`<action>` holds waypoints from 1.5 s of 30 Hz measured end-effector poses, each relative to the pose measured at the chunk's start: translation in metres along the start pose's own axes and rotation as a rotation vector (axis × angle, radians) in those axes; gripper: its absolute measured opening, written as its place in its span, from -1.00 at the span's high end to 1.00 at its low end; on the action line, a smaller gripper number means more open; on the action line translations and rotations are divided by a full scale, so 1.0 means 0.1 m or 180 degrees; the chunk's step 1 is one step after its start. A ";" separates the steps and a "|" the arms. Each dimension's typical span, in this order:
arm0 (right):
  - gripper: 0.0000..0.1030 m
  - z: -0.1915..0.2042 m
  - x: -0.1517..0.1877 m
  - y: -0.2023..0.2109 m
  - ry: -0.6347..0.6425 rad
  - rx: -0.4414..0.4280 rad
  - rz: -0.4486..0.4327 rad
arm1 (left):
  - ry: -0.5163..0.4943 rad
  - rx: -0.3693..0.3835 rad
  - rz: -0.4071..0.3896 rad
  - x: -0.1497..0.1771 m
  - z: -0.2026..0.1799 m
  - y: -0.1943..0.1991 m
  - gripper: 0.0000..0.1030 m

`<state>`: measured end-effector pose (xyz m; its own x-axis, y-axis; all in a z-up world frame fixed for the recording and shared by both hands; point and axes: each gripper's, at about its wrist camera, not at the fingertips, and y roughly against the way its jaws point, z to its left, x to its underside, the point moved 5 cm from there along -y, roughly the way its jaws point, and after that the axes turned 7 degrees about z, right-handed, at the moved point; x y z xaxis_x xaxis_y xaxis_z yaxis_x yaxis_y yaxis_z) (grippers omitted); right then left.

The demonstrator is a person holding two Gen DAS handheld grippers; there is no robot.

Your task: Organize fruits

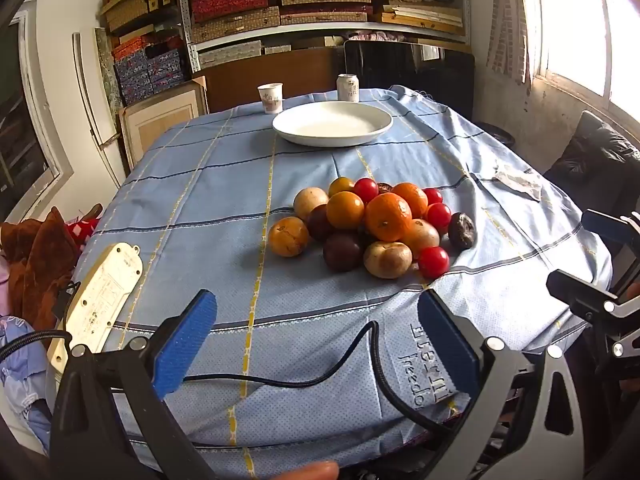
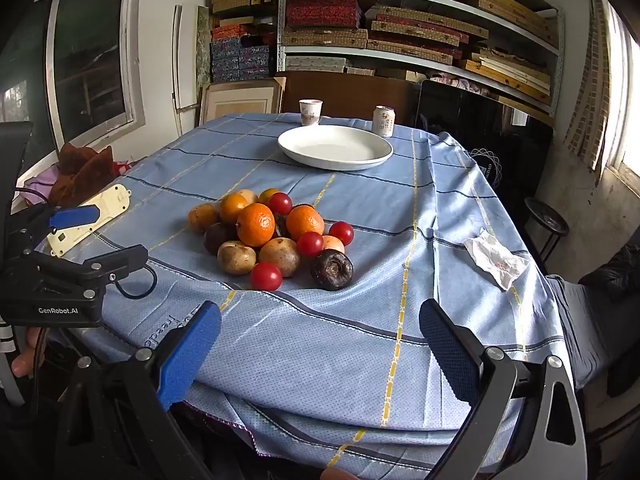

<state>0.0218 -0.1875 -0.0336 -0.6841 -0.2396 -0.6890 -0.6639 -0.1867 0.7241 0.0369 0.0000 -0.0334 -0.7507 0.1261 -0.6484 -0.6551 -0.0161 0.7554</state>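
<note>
Jaws wide; white plate [image 1: 376, 130] bare

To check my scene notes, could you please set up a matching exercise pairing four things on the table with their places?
Things:
1. plate
2. can
3. wrapper
4. power strip

Places:
A. near the table's right edge
B. just behind the plate's right end
C. near the table's left edge
D. beyond the fruit pile, empty

Pairs: 1-D, 2-B, 3-A, 4-C
</note>
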 end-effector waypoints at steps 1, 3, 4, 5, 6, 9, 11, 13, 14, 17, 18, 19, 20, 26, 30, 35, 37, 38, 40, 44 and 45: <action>-0.93 0.00 0.00 0.00 0.0000 -0.0002 0.0009 | -0.0003 -0.0003 0.0004 0.00 0.00 0.00 -0.92; -0.93 0.00 0.00 0.00 0.0003 0.0000 0.0012 | 0.0000 0.0000 0.0004 0.00 0.00 0.00 -0.92; -0.93 0.00 0.00 0.00 0.0005 0.0004 0.0011 | -0.0006 -0.0003 0.0013 0.00 0.00 0.00 -0.92; -0.93 0.00 0.00 0.00 0.0004 0.0006 0.0010 | -0.0006 -0.0003 0.0011 0.00 0.00 0.00 -0.92; -0.93 0.00 0.00 0.00 0.0003 0.0008 0.0009 | -0.0004 -0.0002 0.0010 0.00 0.00 0.00 -0.92; -0.93 0.00 0.00 0.00 0.0011 0.0010 0.0010 | -0.0004 0.0001 0.0016 0.00 0.00 0.00 -0.92; -0.93 0.01 0.00 0.00 0.0012 0.0010 0.0009 | -0.0005 0.0003 0.0017 0.00 0.00 0.00 -0.92; -0.93 0.01 0.00 -0.01 0.0010 0.0008 0.0011 | -0.0006 0.0002 0.0018 0.00 0.00 0.00 -0.92; -0.93 0.01 0.00 -0.01 0.0010 0.0010 0.0011 | -0.0002 -0.0002 0.0017 0.00 0.00 0.00 -0.92; -0.93 0.01 0.00 -0.01 0.0014 0.0013 0.0012 | -0.0002 0.0002 0.0021 0.00 0.00 0.00 -0.92; -0.93 0.01 0.00 -0.01 0.0014 0.0016 0.0012 | -0.0003 0.0002 0.0021 0.00 0.00 0.00 -0.92; -0.93 0.01 0.00 -0.01 0.0014 0.0014 0.0013 | -0.0004 0.0002 0.0021 0.00 0.00 0.00 -0.92; -0.93 0.01 0.00 -0.01 0.0014 0.0014 0.0012 | -0.0005 0.0003 0.0021 0.00 0.00 0.00 -0.92; -0.93 0.02 0.00 -0.01 0.0018 0.0016 0.0016 | -0.0008 -0.0005 0.0026 0.00 0.00 0.00 -0.92; -0.93 0.02 -0.01 -0.01 0.0020 0.0017 0.0015 | -0.0010 0.0000 0.0028 0.00 0.00 0.00 -0.92; -0.93 0.02 -0.01 -0.01 0.0022 0.0018 0.0016 | -0.0010 0.0000 0.0032 0.00 0.00 0.00 -0.92; -0.93 0.02 -0.01 -0.01 0.0024 0.0019 0.0015 | -0.0010 0.0000 0.0032 0.00 0.00 0.00 -0.92; -0.93 0.02 -0.01 -0.01 0.0025 0.0020 0.0014 | -0.0008 -0.0001 0.0033 0.00 0.00 0.00 -0.92; -0.93 0.02 -0.01 -0.02 0.0027 0.0020 0.0016 | -0.0010 0.0000 0.0033 0.00 0.00 0.00 -0.92; -0.93 0.02 -0.01 -0.01 0.0025 0.0024 0.0016 | -0.0012 0.0002 0.0040 0.01 0.00 0.00 -0.92; -0.93 0.02 -0.01 -0.02 0.0027 0.0024 0.0017 | -0.0014 0.0005 0.0044 0.01 0.00 0.00 -0.92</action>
<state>0.0225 -0.1848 -0.0343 -0.6851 -0.2485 -0.6847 -0.6626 -0.1781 0.7275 0.0365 -0.0001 -0.0340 -0.7593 0.1303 -0.6376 -0.6446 -0.0164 0.7643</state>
